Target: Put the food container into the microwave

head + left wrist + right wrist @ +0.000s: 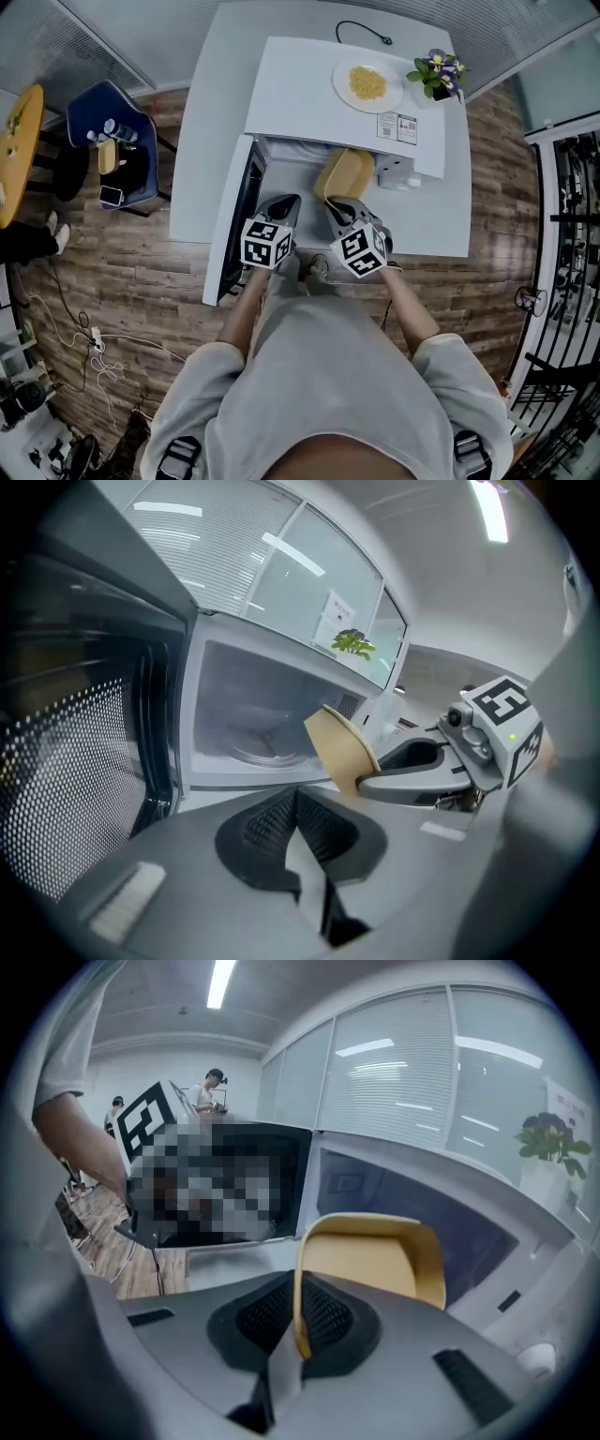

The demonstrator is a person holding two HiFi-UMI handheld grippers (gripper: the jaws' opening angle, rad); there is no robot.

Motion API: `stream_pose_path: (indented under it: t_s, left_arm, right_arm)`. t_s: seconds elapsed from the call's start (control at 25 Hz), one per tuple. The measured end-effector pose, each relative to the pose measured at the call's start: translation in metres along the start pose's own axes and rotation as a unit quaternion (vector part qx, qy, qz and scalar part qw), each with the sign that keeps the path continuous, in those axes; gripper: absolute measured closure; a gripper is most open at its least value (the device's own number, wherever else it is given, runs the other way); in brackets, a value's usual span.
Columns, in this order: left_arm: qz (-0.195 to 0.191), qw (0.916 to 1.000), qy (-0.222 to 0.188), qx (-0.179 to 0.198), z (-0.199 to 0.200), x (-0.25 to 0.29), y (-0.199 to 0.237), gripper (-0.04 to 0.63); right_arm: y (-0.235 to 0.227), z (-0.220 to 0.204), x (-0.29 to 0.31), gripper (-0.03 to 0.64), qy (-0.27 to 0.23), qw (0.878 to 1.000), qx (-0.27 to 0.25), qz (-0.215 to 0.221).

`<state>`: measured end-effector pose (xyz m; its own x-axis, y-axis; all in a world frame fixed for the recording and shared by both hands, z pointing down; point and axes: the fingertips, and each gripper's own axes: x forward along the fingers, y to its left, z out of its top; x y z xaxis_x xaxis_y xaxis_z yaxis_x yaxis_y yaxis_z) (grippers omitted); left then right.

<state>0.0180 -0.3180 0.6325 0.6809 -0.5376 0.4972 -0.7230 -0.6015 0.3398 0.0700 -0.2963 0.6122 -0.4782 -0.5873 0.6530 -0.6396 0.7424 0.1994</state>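
One container [343, 175], tilted before open microwave [300, 94], rim clenched in right tool [332, 202]; left tool [285, 201] closed, empty. Door [234, 220] swung left. Atop microwave: one plate [340, 82], one plant [438, 73].

I'm in an office-type rm: glass partition walls [422, 1082] w/ blinds, wood-look floor [122, 281], microwave [291, 94] on white tabletop [206, 112], person [211, 1087] at back.
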Motion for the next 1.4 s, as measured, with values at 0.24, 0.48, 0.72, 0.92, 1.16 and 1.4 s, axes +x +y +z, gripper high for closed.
stream_pose_path:
  t_s: [0.24, 0.48, 0.72, 0.92, 1.16, 1.4]
  left_arm:
    - [0.000, 1.0000, 0.000, 0.000, -0.001, -0.001, -0.002, 0.584]
    - [0.004, 1.0000, -0.002, -0.004, -0.002, -0.005, 0.001, 0.584]
    - [0.006, 1.0000, -0.004, -0.004, -0.002, -0.007, 0.002, 0.584]
    - [0.008, 0.9999, -0.005, -0.007, -0.003, -0.007, 0.004, 0.584]
    - [0.012, 0.9999, -0.009, -0.009, 0.000, -0.007, 0.008, 0.584]
    - [0.012, 0.9998, -0.009, -0.011, -0.001, -0.007, 0.009, 0.584]
  right_arm:
    - [-0.003, -0.010, 0.006, 0.595, 0.030, 0.996, -0.080, 0.008]
    - [-0.005, -0.010, 0.012, 0.595, 0.049, 0.987, -0.149, 0.018]
    - [-0.006, -0.008, 0.022, 0.595, 0.062, 0.976, -0.208, 0.025]
    - [-0.009, -0.008, 0.031, 0.595, 0.074, 0.966, -0.246, 0.030]
    - [-0.015, -0.015, 0.044, 0.595, 0.095, 0.957, -0.272, 0.032]
    - [-0.026, -0.012, 0.054, 0.595, 0.100, 0.952, -0.288, 0.022]
